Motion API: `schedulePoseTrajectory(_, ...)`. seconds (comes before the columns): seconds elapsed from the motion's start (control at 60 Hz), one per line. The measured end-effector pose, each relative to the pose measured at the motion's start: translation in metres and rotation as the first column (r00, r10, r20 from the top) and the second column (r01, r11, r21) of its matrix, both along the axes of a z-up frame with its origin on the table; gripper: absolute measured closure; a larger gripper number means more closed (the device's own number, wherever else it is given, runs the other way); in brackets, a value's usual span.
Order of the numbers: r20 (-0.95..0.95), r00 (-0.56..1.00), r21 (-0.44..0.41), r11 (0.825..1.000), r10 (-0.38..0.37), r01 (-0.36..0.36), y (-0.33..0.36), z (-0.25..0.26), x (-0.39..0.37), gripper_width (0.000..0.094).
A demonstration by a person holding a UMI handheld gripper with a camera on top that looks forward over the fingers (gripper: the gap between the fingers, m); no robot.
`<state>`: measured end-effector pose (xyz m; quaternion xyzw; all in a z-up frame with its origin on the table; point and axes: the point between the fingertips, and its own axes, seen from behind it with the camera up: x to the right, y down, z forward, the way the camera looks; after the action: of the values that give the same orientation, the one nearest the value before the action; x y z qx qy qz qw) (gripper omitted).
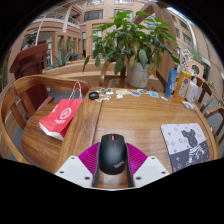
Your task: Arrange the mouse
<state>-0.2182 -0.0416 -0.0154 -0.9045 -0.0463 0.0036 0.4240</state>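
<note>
At the bottom centre of the frame, the gripper [112, 172] is seen with its two pale fingers spread to either side of a black mouse [112, 153]. The mouse lies between the fingers, flanked by the magenta pads [88, 157], with its long axis running straight ahead along the fingers' own direction. Whether the pads actually press its sides cannot be told; it appears to rest on the wooden table [140, 118], so the fingers are taken as released about it rather than clenched. No turning would seem to be needed before a squeeze, since the narrow width of the mouse is what is presented to the pads.

To the lower right, just beside the fingers, a grey mouse mat [189, 143] is laid near the table's edge. At middle left a red bag [63, 115] is set on the wood. Further back, small items are scattered along the far edge, and a potted plant [130, 45] is placed at upper centre.
</note>
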Motion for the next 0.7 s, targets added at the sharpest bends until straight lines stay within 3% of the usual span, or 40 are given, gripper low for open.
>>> schedulePoseTrajectory(0.167, -0.029, 0.999, -0.009, 0.999, 0.037, -0.037, 0.000, 0.006, -0.003, 0.0585)
schedulePoseTrajectory(0.267, -0.097, 0.990, 0.100, 0.990, 0.107, -0.097, -0.005, 0.066, -0.012, 0.0583)
schedulePoseTrajectory(0.35, -0.173, 0.969, 0.260, 0.957, 0.179, -0.131, -0.009, 0.157, -0.009, 0.0582)
schedulePoseTrajectory(0.433, -0.210, 0.952, 0.414, 0.902, 0.225, -0.122, -0.018, 0.239, 0.022, 0.0583)
schedulePoseTrajectory(0.467, -0.223, 0.948, 0.454, 0.885, 0.228, -0.107, -0.023, 0.264, 0.041, 0.0585)
schedulePoseTrajectory(0.517, -0.212, 0.953, 0.480, 0.873, 0.217, -0.092, -0.022, 0.276, 0.072, 0.0586)
schedulePoseTrajectory(0.617, -0.159, 0.979, 0.444, 0.895, 0.129, -0.045, -0.012, 0.242, 0.151, 0.0586)
schedulePoseTrajectory(0.7, -0.123, 0.991, 0.317, 0.948, 0.046, -0.005, 0.010, 0.186, 0.196, 0.0587)
